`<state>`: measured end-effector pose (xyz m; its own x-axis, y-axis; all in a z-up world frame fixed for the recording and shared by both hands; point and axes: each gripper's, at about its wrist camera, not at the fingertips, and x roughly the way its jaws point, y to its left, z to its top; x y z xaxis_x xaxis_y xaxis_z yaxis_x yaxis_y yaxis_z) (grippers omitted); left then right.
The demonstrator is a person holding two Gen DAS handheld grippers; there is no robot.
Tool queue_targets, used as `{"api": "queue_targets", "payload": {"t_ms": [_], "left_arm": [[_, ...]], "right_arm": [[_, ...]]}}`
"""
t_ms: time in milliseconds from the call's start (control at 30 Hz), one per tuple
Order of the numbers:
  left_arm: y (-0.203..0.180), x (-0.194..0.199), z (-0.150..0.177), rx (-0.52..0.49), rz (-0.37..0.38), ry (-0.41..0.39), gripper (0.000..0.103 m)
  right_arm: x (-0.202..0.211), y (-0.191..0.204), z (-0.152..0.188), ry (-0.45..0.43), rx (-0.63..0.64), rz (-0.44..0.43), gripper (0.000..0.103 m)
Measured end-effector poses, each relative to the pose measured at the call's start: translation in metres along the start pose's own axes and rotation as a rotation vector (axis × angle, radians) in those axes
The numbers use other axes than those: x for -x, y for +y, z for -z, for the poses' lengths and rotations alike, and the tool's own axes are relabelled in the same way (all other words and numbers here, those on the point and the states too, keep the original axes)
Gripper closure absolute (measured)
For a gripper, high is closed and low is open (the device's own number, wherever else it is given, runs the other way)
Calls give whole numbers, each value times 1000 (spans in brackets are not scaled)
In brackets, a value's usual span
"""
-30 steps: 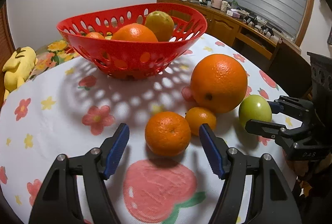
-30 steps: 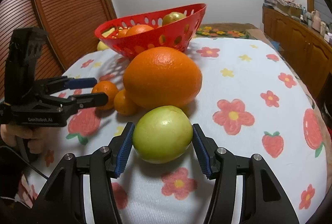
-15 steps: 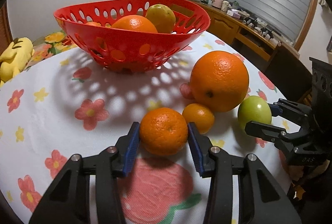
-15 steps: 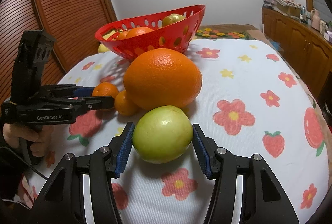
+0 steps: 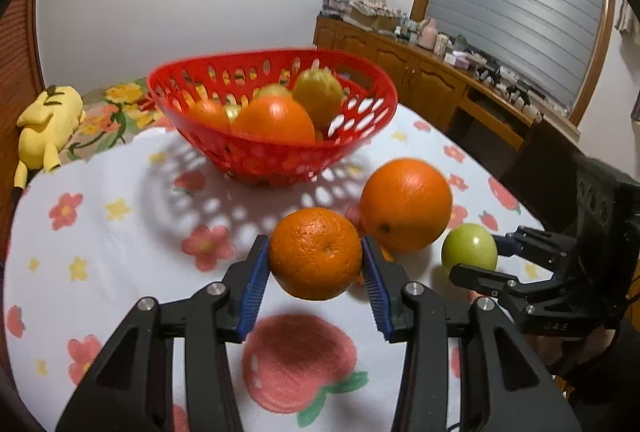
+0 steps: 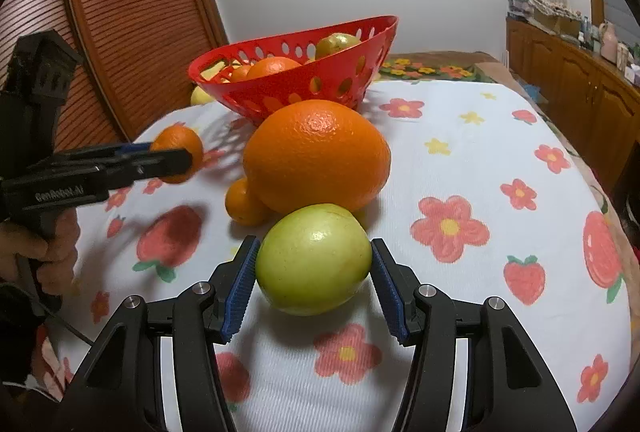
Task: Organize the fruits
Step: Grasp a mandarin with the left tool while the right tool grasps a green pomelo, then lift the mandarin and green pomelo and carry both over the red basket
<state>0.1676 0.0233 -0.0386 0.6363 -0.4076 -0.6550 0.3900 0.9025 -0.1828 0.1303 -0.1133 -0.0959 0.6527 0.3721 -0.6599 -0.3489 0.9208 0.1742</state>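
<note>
With your left gripper (image 5: 316, 282) fingers clamped across the middle of the firm, round, roll-prone orange (image 5: 315, 253), held clear above the desk (image 5: 120, 244), keep the right gripper (image 6: 314, 286) fingers bracketing the resting apple (image 6: 313, 258).

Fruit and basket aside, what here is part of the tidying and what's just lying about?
Part of the job: red basket, mandarin in the left gripper, large orange, small mandarin, green apple, right gripper.
Just there: yellow plush toy, cluttered sideboard.
</note>
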Motion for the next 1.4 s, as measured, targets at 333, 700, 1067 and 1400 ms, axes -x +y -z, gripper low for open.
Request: {"api": "queue_targets", "payload": {"t_ms": [333, 700, 1067, 1400], "left_arm": [[-6, 39, -26, -17, -7, -114, 59], [-12, 71, -48, -36, 0, -209, 59], [-1, 58, -56, -18, -12, -213, 59], [14, 33, -67, 26, -70, -183, 59]], "right_arm": [[45, -6, -35, -86, 16, 1, 46], [85, 5, -78, -178, 101, 19, 46], [78, 9, -105, -181, 162, 5, 46], [43, 6, -136, -141, 246, -41, 46]]}}
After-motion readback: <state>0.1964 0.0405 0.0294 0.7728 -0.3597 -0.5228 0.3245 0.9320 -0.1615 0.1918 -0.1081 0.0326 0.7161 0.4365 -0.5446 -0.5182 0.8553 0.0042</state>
